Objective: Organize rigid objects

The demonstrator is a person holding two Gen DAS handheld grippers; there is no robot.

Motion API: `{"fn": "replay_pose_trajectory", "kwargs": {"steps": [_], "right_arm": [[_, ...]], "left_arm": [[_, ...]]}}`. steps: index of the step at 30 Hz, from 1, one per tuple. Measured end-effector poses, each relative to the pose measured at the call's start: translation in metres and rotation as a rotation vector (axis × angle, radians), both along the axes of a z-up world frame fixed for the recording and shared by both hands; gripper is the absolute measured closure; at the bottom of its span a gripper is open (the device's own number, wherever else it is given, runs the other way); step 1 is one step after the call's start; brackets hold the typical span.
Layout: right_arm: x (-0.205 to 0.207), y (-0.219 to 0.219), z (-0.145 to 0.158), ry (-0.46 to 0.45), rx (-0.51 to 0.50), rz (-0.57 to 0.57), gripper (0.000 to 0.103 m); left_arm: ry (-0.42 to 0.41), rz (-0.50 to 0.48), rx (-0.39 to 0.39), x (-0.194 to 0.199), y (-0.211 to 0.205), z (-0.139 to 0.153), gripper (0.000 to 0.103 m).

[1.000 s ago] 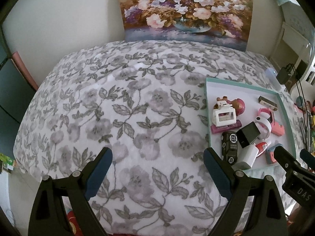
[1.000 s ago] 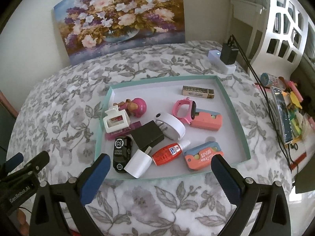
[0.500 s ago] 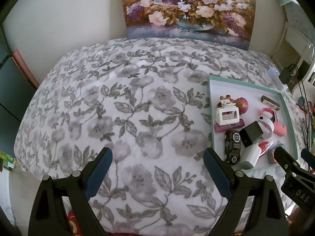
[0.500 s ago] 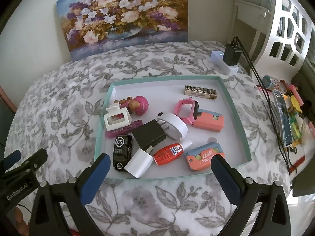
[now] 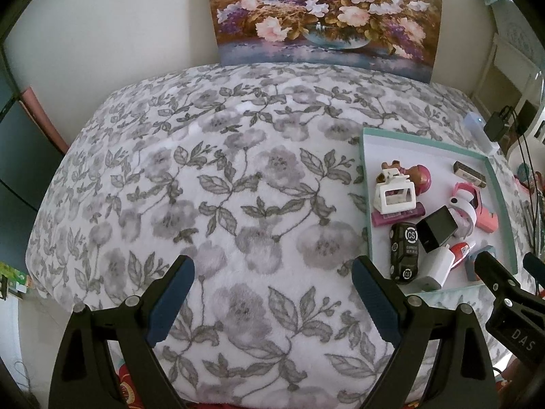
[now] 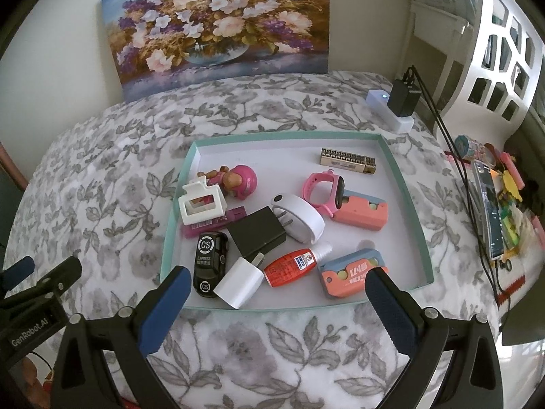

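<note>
Shallow teal-rimmed tray (image 6: 405, 184) sits on the floral bedspread (image 5: 211, 184), toward its right side, holding all the small rigid items in a loose pile. Near the front edge: black toy car (image 6: 209, 264), white charger plug (image 6: 240, 283) just beside it, red glue bottle (image 6: 294, 266), and an orange-and-grey block (image 6: 351, 274). Mid tray: black adapter (image 6: 255, 233) touching a white curved band (image 6: 299, 216), pink watch (image 6: 323, 192) leaning on a salmon block (image 6: 366, 211). Left side: white hair claw (image 6: 201, 202) lying on a magenta flat piece (image 6: 218, 221), pink doll figure (image 6: 235, 180) behind it. Gold patterned bar (image 6: 347, 160) alone at the back right (well apart from the rest).

Right gripper (image 6: 276, 293) hovers over the tray's near edge, fingers spread wide, nothing between them. Left gripper (image 5: 272, 284) is over bare bedspread left of the tray, fingers also wide apart, empty.

Flower painting (image 6: 218, 24) leans on the wall behind; white power strip (image 6: 391, 109) with black plug sits past the tray.
</note>
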State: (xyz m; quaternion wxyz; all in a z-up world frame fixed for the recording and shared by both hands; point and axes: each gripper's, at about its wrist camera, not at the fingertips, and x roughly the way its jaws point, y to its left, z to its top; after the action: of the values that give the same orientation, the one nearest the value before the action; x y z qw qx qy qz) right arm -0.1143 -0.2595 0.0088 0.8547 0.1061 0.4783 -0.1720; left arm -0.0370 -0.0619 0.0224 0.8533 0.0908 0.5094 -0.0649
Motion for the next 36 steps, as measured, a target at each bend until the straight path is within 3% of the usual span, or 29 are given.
{"fn": "replay_pose_trajectory", "kwargs": {"steps": [36], "right_arm": [[0.0012,0.0007,-0.0037,0.009,-0.004,0.007,0.0]], "left_arm": [[0.005,0.0,0.002,-0.0002,-0.0013,-0.0023,0.009]]}}
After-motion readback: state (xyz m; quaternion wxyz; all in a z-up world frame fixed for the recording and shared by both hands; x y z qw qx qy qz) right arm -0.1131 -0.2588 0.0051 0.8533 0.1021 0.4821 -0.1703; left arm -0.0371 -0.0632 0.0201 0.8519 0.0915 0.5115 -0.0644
